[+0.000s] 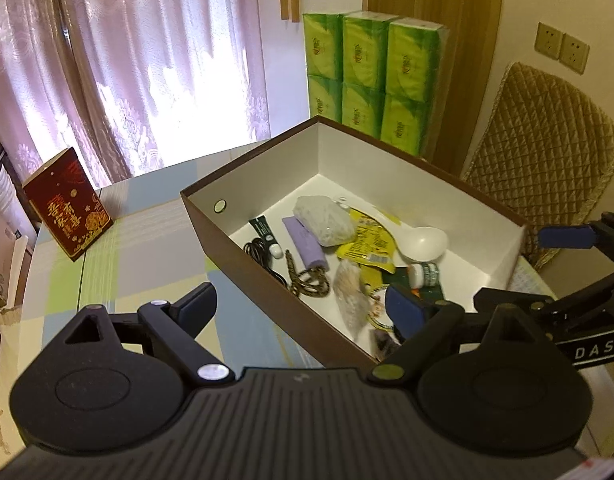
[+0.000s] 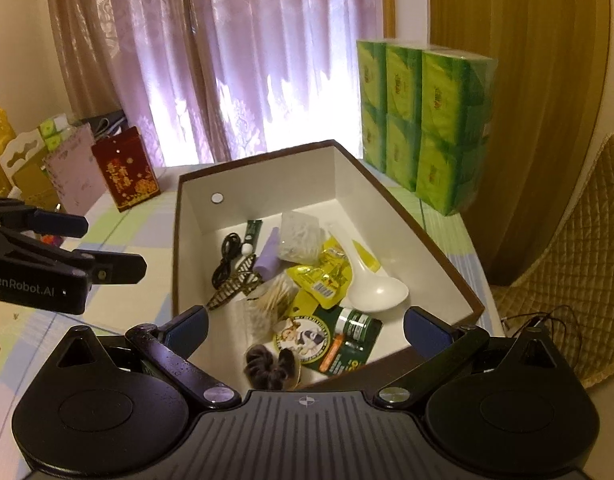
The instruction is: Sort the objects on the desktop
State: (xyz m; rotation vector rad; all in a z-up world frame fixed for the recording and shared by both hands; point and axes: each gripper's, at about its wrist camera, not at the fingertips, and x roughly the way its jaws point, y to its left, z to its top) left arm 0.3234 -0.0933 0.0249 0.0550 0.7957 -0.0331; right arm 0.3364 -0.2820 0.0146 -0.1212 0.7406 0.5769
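A checked tablecloth table [image 1: 147, 248] carries the brown box [image 1: 243, 256], red carton [image 1: 69, 204] and green tissue packs [image 2: 431, 120].

The right gripper [image 2: 305, 330] is wide open and holds nothing, up over the near end of the brown box [image 2: 435, 240]. Inside the box a white spoon [image 2: 377, 290] lies by the right wall, touching yellow packets [image 2: 319, 278]. A black cable [image 2: 225, 258] lies by the left wall. The left gripper [image 2: 107, 246] pokes in from the left, over the tabletop [image 2: 119, 236]. Green tissue packs [image 2: 423, 128] stand at the far right corner.
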